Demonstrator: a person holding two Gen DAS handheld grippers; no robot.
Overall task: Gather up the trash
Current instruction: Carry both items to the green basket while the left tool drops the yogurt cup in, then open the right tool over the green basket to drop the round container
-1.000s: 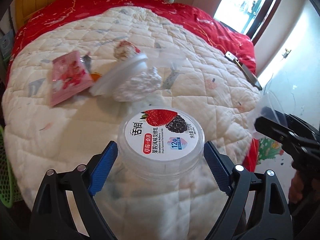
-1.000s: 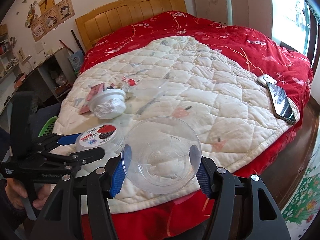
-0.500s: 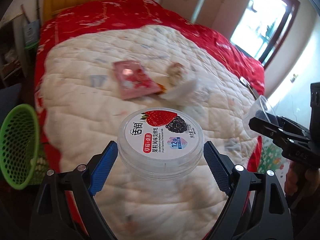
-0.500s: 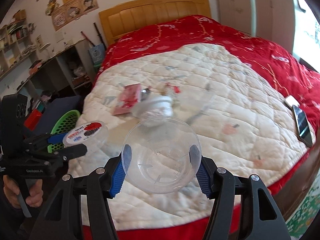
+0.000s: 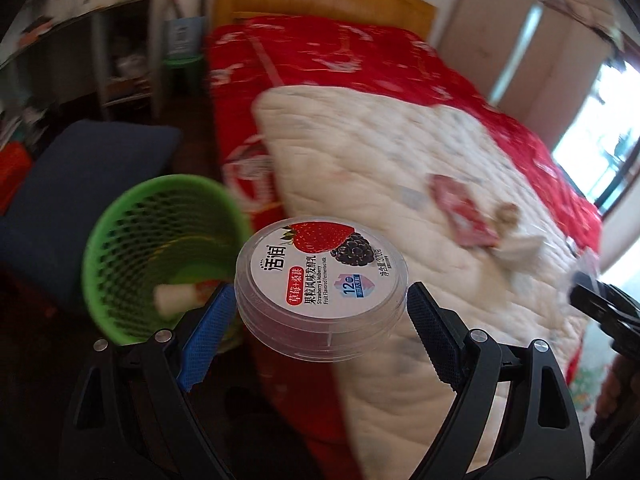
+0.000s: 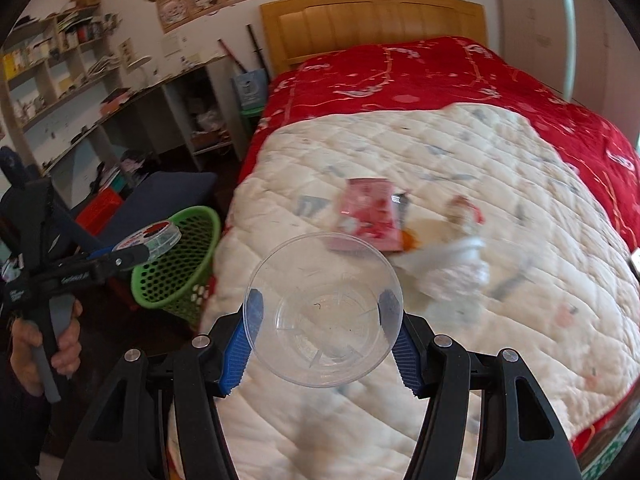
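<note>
Clear plastic, with a printed white lid, the yogurt tub sits at the centre of the left wrist view, clamped by its sides between the blue pads of the left gripper. The lid faces the camera and shows a strawberry and a blackberry, Chinese characters, "Strawberry & Mulberry", "Fruit Flavoured Fermented Milk", "12" and "370"; the print runs sideways, tops of the letters toward the frame's left. Left of the tub and behind it stands the green mesh basket, with a white scrap inside. In the right wrist view the right gripper is closed on a transparent cup, its open mouth toward the lens and its axis running away along the fingers. A pink wrapper and crumpled white litter, both blurred, lie on the cream quilt at centre right.
</note>
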